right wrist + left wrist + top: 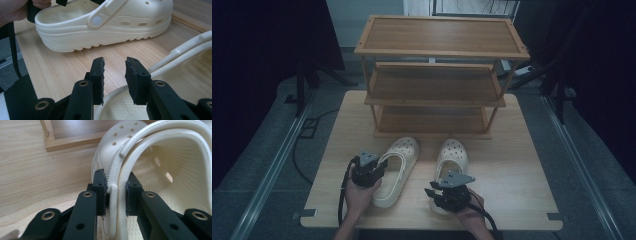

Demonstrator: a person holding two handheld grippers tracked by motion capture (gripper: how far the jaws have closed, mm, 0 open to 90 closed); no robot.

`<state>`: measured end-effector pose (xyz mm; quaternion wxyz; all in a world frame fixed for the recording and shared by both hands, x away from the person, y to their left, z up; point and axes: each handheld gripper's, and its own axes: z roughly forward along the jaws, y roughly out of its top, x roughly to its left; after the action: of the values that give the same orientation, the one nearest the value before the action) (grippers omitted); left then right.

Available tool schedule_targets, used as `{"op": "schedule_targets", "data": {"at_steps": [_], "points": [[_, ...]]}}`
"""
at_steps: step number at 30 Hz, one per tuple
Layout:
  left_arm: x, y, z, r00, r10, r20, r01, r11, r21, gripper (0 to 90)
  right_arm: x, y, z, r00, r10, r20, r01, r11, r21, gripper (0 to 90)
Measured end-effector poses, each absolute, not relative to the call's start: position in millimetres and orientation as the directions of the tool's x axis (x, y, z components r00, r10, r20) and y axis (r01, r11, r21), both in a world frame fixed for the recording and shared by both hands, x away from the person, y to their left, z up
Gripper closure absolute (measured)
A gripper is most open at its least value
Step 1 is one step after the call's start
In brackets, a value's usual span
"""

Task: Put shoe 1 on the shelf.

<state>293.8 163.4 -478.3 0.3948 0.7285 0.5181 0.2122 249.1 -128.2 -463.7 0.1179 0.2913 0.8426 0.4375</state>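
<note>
Two cream clogs lie side by side on a wooden tabletop [512, 165], toes pointing at a three-tier wooden shoe rack [437, 75] standing along the far edge. The left gripper [379, 166] has its jaws on either side of the left clog [399, 167] rim and heel strap — the outer pad touches it, the inner one sits just beside it. The right gripper [432, 192], near the front edge, hovers over the heel of the right clog [452, 155], jaws apart with nothing between them. A hand [357, 195] holds each gripper.
</note>
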Motion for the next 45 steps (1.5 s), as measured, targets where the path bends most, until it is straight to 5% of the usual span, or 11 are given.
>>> {"op": "schedule_targets", "data": {"at_steps": [28, 45], "points": [[294.6, 183.3, -456.8, 0.367, 0.915, -0.166, 0.547, -0.068, 0.834, 75.1, 250.4, -134.8, -461.6, -0.797, 0.596, 0.093, 0.409, 0.42, 0.81, 67.1], [341.1, 157.1, -458.2, 0.34, 0.929, -0.147, 0.56, -0.075, 0.825, 75.0, 251.4, -139.1, -457.7, -0.8, 0.589, 0.115, 0.412, 0.4, 0.819, 65.9]]}}
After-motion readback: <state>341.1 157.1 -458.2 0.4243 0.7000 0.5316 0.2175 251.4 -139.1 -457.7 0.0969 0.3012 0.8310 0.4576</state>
